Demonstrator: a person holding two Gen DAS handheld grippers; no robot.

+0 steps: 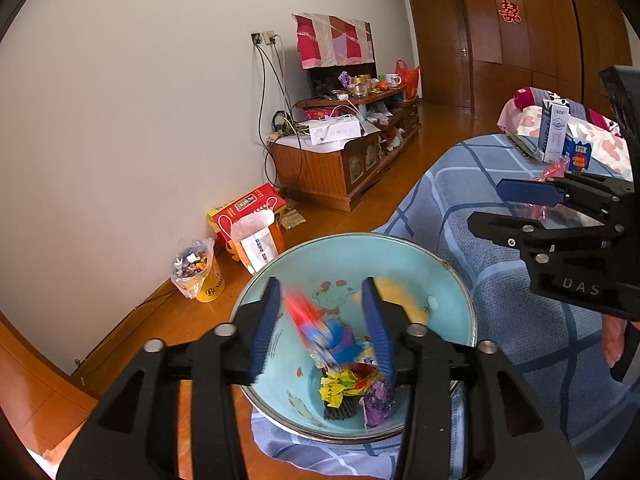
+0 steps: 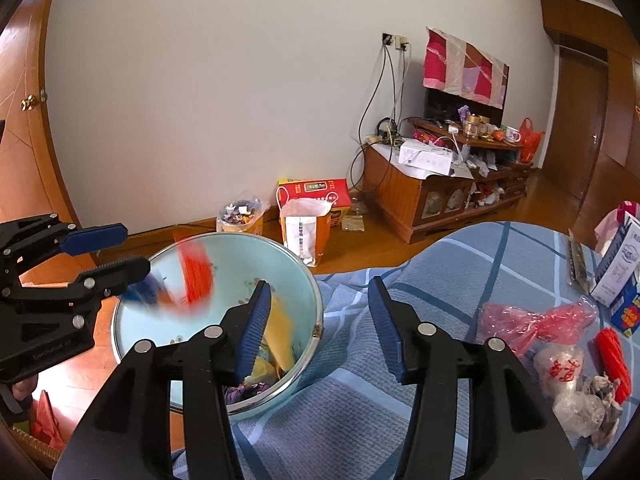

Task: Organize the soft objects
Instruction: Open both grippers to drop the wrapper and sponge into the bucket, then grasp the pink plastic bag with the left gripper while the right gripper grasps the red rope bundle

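A light-blue basin (image 1: 400, 240) (image 2: 280, 248) sits at the edge of the bed and holds several crumpled wrappers (image 1: 352, 384) and a yellow piece (image 2: 280, 332). My left gripper (image 1: 320, 292) (image 2: 136, 250) hangs open over the basin. A red-and-blue packet (image 1: 308, 320) (image 2: 192, 280) shows as a blur between and below its fingers, loose in the air. My right gripper (image 2: 318, 286) (image 1: 486, 204) is open and empty, over the basin's right rim and the bedspread. On the bed to the right lie a pink plastic bag (image 2: 520, 316), a red packet (image 2: 610, 356) and white bags (image 2: 564, 368).
A blue plaid bedspread (image 2: 440, 280) covers the bed, with a milk carton (image 2: 618, 264) at its far right. On the wooden floor stand a lined waste bin (image 1: 200, 276), a paper bag (image 1: 260, 244) and a cluttered TV cabinet (image 1: 340, 160).
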